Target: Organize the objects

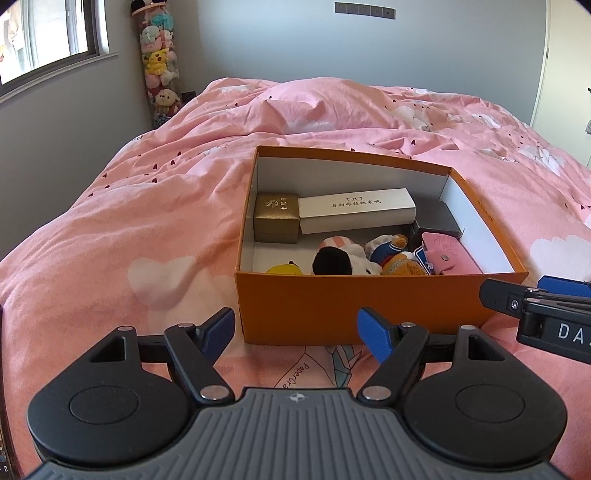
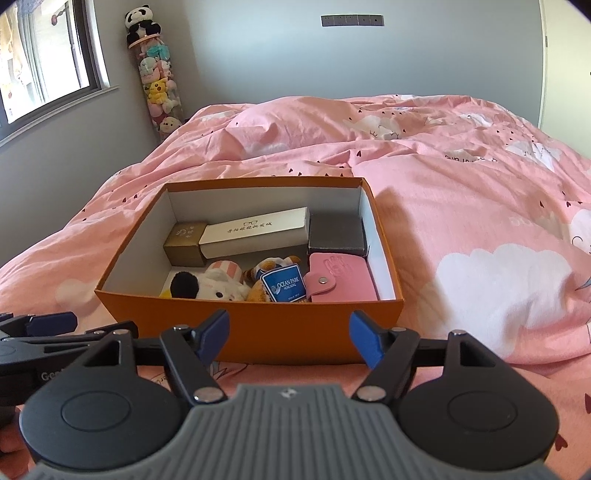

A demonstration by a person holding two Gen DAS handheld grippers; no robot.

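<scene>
An orange box (image 1: 332,310) (image 2: 258,332) with a white inside lies open on the pink bed. It holds a gold box (image 1: 276,218) (image 2: 184,243), a long white box (image 1: 356,214) (image 2: 255,230), a dark grey box (image 2: 336,232), a pink card holder (image 1: 448,254) (image 2: 343,282), a blue card (image 2: 284,288) and several plush toys (image 1: 347,258) (image 2: 218,286). My left gripper (image 1: 295,332) stands open and empty just in front of the box's near wall. My right gripper (image 2: 290,338) is open and empty too, before the same wall; its finger (image 1: 498,295) shows at the left wrist view's right edge.
A pink duvet (image 1: 129,221) (image 2: 480,221) with white clouds covers the whole bed. A tall clear tube of plush toys (image 1: 160,74) (image 2: 159,88) stands in the far left corner beside a window (image 1: 48,33). Grey walls close the back.
</scene>
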